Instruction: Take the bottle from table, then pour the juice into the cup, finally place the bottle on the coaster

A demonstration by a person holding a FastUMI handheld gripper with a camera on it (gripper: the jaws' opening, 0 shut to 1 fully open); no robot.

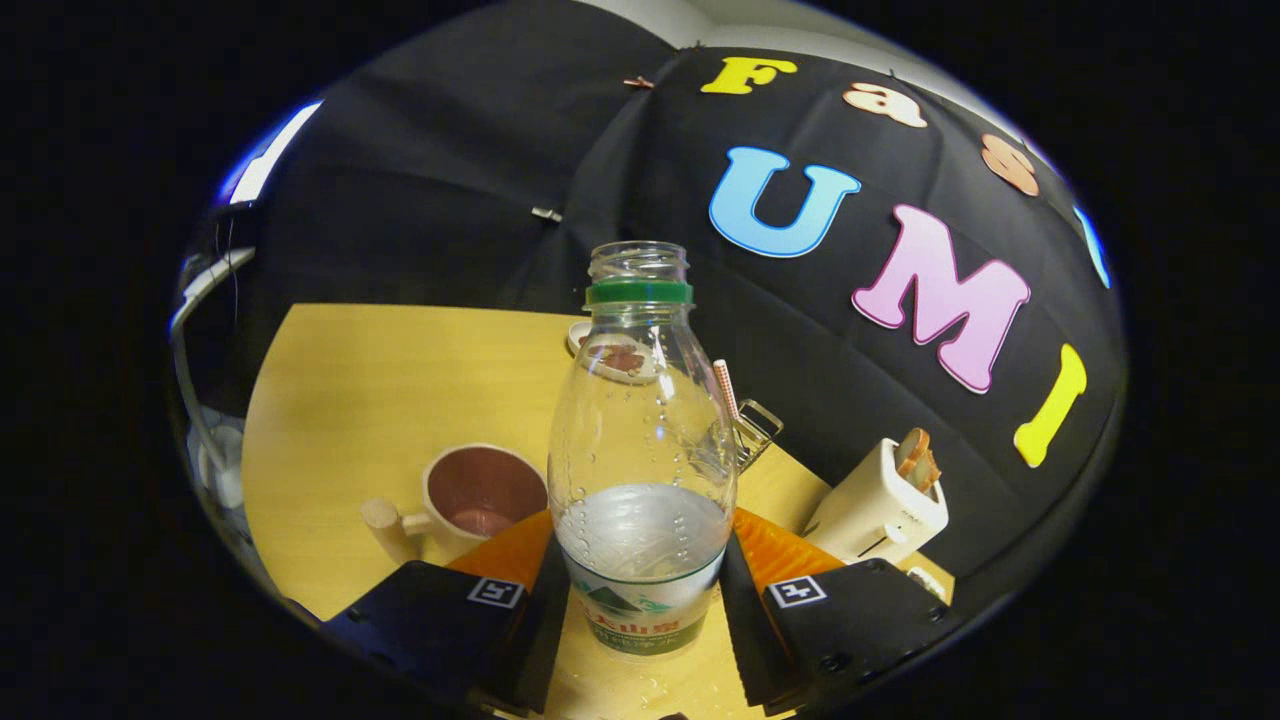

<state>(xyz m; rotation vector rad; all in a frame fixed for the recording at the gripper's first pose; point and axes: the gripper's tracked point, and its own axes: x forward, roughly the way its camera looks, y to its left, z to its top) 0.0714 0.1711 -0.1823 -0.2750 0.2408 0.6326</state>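
- Gripper view: the bottle [640, 450] is seen upright between the two fingers of the gripper [640, 620], with a finger pressed against each side of its lower body, so the gripper is closed around the bottle.
- The bottle is uncapped, with a green ring below the open neck, and a shallow pool of clear liquid lies in its lower part.
- The cup [478, 497], with a brownish inside and a stubby handle, is placed just left of the bottle on the worktop [400, 380].
- An orange ribbed coaster [790, 550] is seen behind the bottle, showing on both sides of it.
- A toaster [880, 505] with bread in its slot stands to the right of the bottle, and a small plate [620, 355] lies beyond it.
- Step judged: the bottle is grasped; whether it is lifted cannot be told. Pouring appears to be next.
- The next move is judged to call for carrying the bottle left over the cup and tilting the neck down.
- A green-and-red label is borne by the bottle; its writing cannot be read clearly.
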